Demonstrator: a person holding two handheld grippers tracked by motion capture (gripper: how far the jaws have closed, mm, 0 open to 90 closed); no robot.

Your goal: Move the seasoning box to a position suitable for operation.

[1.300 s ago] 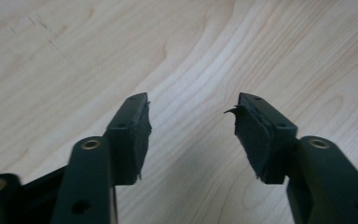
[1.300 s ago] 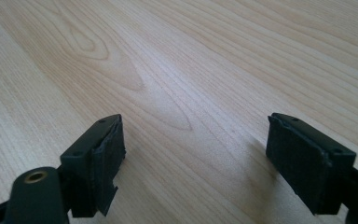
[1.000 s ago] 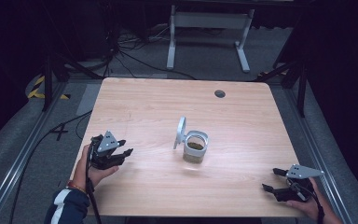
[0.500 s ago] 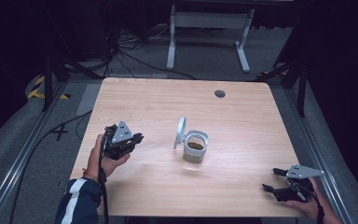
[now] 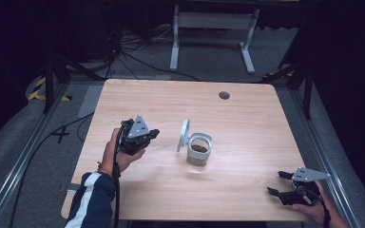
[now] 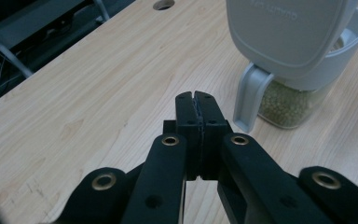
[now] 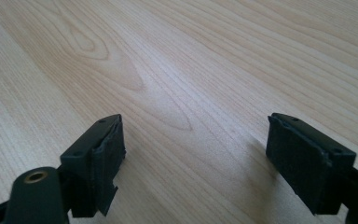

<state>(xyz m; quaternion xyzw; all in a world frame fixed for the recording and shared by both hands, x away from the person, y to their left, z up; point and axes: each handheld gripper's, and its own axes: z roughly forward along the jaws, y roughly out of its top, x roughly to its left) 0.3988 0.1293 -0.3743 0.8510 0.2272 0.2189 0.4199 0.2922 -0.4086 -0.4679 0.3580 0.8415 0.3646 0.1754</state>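
A small clear jar [image 5: 199, 151] is seen near the middle of the wooden surface [image 5: 247, 118], with its grey flip lid [image 5: 184, 135] swung up and standing open on the jar's left side. Something greenish and grainy is held inside, best seen in the left gripper view, where the jar [image 6: 303, 70] looms just ahead and to the right of the jaws.

The left gripper [image 5: 151, 134] is held above the surface just to the left of the jar, pointed toward it but not touching it. Its jaws are pressed fully together with nothing caught between them.

The right gripper [image 5: 280, 183] is parked well apart from the jar, down at the near right corner of the surface. Its jaws are spread wide and nothing is held; bare wood grain is seen between them.

A round cable hole [image 5: 224, 95] is set into the far edge.
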